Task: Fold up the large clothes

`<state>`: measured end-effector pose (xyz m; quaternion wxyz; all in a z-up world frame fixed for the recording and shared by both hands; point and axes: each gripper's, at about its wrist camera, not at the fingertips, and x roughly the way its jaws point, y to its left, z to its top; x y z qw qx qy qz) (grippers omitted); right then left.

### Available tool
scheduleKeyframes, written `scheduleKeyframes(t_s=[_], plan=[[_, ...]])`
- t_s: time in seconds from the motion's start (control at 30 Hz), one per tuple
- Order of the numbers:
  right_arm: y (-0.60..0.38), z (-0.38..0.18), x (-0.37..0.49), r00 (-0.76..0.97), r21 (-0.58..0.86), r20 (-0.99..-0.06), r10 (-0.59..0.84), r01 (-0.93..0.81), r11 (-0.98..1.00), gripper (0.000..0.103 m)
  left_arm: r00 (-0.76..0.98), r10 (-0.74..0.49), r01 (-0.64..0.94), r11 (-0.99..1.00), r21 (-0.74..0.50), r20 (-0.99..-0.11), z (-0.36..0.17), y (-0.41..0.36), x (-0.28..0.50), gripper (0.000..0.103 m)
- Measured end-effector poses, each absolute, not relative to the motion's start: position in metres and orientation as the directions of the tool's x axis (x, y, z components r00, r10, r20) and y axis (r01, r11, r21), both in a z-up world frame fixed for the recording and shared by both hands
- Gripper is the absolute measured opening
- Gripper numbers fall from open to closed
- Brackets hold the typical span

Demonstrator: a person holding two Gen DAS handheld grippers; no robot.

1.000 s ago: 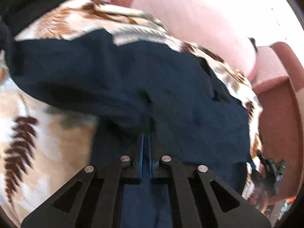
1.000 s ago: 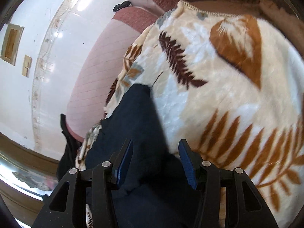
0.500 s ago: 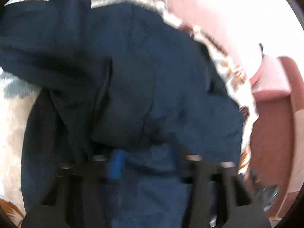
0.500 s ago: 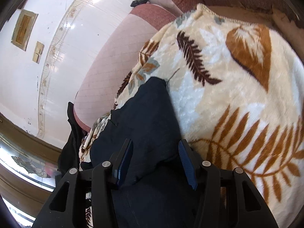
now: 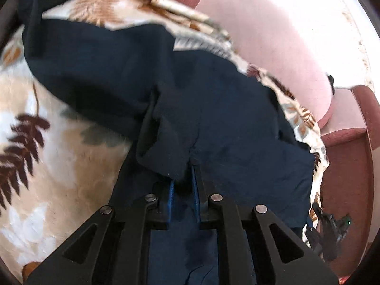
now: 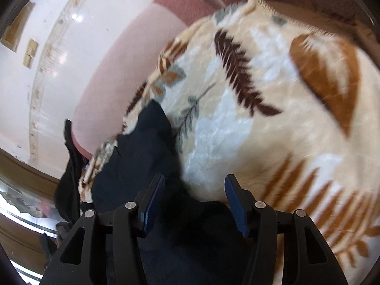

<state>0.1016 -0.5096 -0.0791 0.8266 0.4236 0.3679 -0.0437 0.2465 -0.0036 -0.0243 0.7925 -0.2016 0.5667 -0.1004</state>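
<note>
Trousers, dark navy, lie bunched on the leaf-print blanket over a pink sofa. We see the left gripper, its fingers just closing, pinching a fold of them. Right gripper fingers are spread, cloth lying between, unpinched.

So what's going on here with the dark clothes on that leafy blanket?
A person with a gripper in each hand is folding a dark navy garment spread on a leaf-patterned blanket over a pink sofa. The left gripper is nearly shut, pinching a bunched fold of the cloth; its fingers have just been closing on it. The right gripper is open over another part of the garment, gripping nothing.
</note>
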Motion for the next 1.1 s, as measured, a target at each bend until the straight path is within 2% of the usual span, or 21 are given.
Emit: scheduleKeyframes(t_s=[0.1, 0.17, 0.2, 0.3, 0.4, 0.43, 0.5, 0.57, 0.6, 0.63, 0.73, 0.77, 0.8, 0.83, 0.97, 1.0, 1.1], plan=[[-0.49, -0.083, 0.118, 0.71, 0.67, -0.64, 0.293, 0.329, 0.666, 0.054, 0.336, -0.38, -0.063, 0.904, -0.423, -0.862, -0.026, -0.004, 0.244, 0.011], [-0.473, -0.071, 0.127, 0.694, 0.605, -0.655, 0.299, 0.244, 0.758, 0.007, 0.34, -0.386, -0.055, 0.902, -0.428, -0.857, -0.022, -0.005, 0.247, 0.011], [-0.469, -0.058, 0.126, 0.71, 0.539, -0.664, 0.237, 0.235, 0.809, 0.001, 0.346, -0.394, -0.049, 0.899, -0.435, -0.852, -0.021, -0.007, 0.249, 0.011], [-0.483, -0.033, 0.112, 0.782, 0.522, -0.606, 0.148, 0.25, 0.815, 0.0, 0.364, -0.405, -0.017, 0.898, -0.44, -0.839, -0.015, -0.007, 0.249, 0.011], [-0.501, -0.046, 0.115, 0.731, 0.476, -0.678, 0.079, 0.354, 0.805, 0.0, 0.336, -0.368, -0.009, 0.919, -0.393, -0.867, -0.029, -0.013, 0.254, 0.011], [-0.506, -0.055, 0.118, 0.709, 0.497, -0.697, 0.106, 0.372, 0.784, 0.004, 0.322, -0.366, -0.01, 0.921, -0.39, -0.873, -0.035, -0.014, 0.254, 0.011], [-0.514, -0.066, 0.116, 0.733, 0.608, -0.655, 0.181, 0.37, 0.702, 0.008, 0.312, -0.378, -0.016, 0.915, -0.402, -0.872, -0.042, -0.012, 0.254, 0.011], [-0.517, -0.07, 0.12, 0.769, 0.696, -0.592, 0.242, 0.335, 0.636, 0.028, 0.317, -0.386, -0.016, 0.911, -0.411, -0.867, -0.042, -0.01, 0.252, 0.011], [-0.515, -0.073, 0.126, 0.774, 0.71, -0.581, 0.252, 0.329, 0.623, 0.055, 0.317, -0.385, -0.016, 0.912, -0.411, -0.867, -0.042, -0.011, 0.251, 0.011], [-0.512, -0.075, 0.133, 0.767, 0.704, -0.591, 0.249, 0.34, 0.623, 0.065, 0.317, -0.384, -0.014, 0.913, -0.408, -0.868, -0.041, -0.011, 0.251, 0.011], [-0.501, -0.085, 0.159, 0.741, 0.715, -0.604, 0.295, 0.339, 0.612, 0.064, 0.32, -0.381, -0.003, 0.915, -0.403, -0.867, -0.038, -0.012, 0.251, 0.011], [-0.497, -0.088, 0.167, 0.731, 0.72, -0.604, 0.317, 0.331, 0.61, 0.061, 0.321, -0.383, -0.002, 0.914, -0.405, -0.866, -0.038, -0.012, 0.25, 0.011], [-0.494, -0.085, 0.17, 0.732, 0.714, -0.6, 0.323, 0.308, 0.629, 0.03, 0.322, -0.389, -0.002, 0.911, -0.411, -0.863, -0.036, -0.011, 0.25, 0.011], [-0.489, -0.075, 0.174, 0.733, 0.665, -0.618, 0.284, 0.296, 0.686, 0.005, 0.322, -0.396, -0.002, 0.908, -0.419, -0.86, -0.036, -0.011, 0.252, 0.011], [-0.493, -0.042, 0.159, 0.83, 0.572, -0.548, 0.104, 0.282, 0.77, 0.002, 0.32, -0.441, 0.027, 0.889, -0.458, -0.838, -0.036, -0.017, 0.257, 0.012], [-0.497, -0.046, 0.161, 0.82, 0.558, -0.566, 0.083, 0.307, 0.771, 0.002, 0.312, -0.436, 0.033, 0.893, -0.449, -0.844, -0.041, -0.022, 0.261, 0.012], [-0.503, -0.081, 0.184, 0.678, 0.448, -0.732, 0.07, 0.401, 0.799, 0.002, 0.267, -0.409, 0.036, 0.909, -0.415, -0.873, -0.057, -0.034, 0.267, 0.014]])
